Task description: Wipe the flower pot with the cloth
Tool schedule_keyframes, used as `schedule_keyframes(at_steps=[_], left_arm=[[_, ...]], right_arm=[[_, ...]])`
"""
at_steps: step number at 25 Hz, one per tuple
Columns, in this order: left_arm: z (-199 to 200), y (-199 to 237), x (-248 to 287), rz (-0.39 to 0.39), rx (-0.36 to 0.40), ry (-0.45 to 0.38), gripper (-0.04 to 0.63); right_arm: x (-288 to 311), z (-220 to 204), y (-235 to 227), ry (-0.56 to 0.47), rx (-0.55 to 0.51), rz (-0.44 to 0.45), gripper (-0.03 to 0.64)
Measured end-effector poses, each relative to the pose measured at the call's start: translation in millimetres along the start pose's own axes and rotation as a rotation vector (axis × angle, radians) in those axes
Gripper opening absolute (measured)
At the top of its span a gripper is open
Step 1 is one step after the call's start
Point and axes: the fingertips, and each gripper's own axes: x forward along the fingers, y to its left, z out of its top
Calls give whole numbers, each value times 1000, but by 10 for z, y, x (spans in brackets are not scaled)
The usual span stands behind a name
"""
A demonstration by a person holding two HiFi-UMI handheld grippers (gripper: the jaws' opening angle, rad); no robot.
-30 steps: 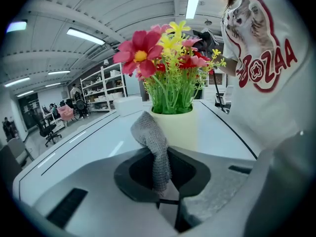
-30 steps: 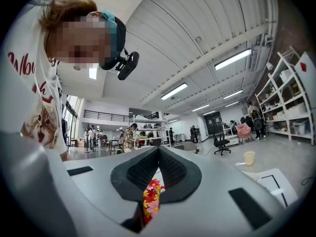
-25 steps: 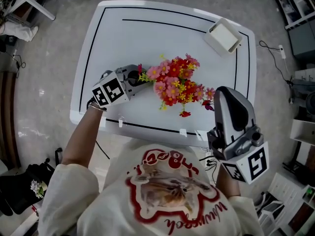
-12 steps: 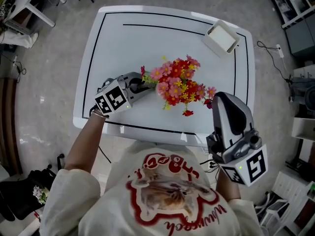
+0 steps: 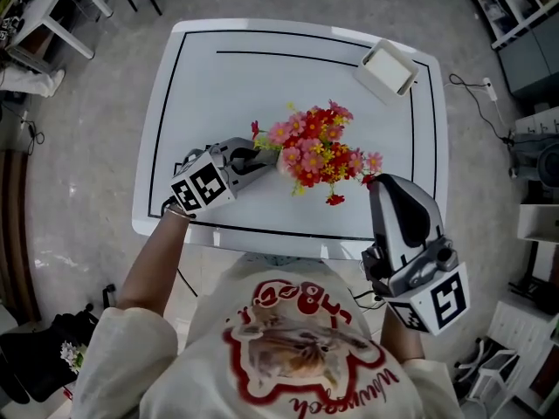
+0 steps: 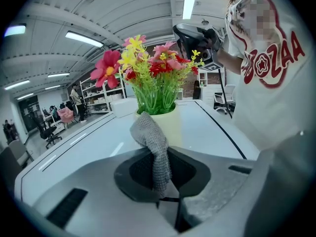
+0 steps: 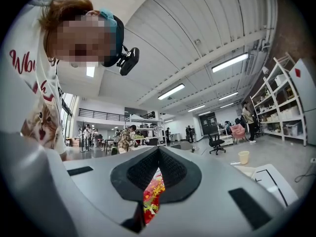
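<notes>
A pale flower pot [image 6: 174, 127] filled with red, pink and yellow flowers [image 5: 316, 151] stands mid-table. My left gripper [image 5: 262, 157] is at the pot's left side, shut on a grey cloth [image 6: 154, 152]. The cloth's upper end lies against the pot's wall. In the head view the blooms hide most of the pot. My right gripper [image 5: 377, 186] hangs above the table's front right edge, right of the flowers. It is shut and holds nothing. Flowers show through the slit between its jaws in the right gripper view [image 7: 158, 154].
The white table [image 5: 218, 85] has black lines along its border. A white box [image 5: 389, 68] sits at its far right corner. Shelving [image 5: 524, 16] and cables [image 5: 476, 94] are on the floor to the right, and chairs and desks to the far left.
The right gripper has drifted slightly left, toward the flowers. The left gripper stays at the pot with the cloth, shifted only a little.
</notes>
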Motion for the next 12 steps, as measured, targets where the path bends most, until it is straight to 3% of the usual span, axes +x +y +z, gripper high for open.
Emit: schedule_keyframes(at_steps=[12], left_arm=[[-12,-148,-57,-20,7,2,41]], right_arm=[[-110,-53,267,8,-11,-38,-2]])
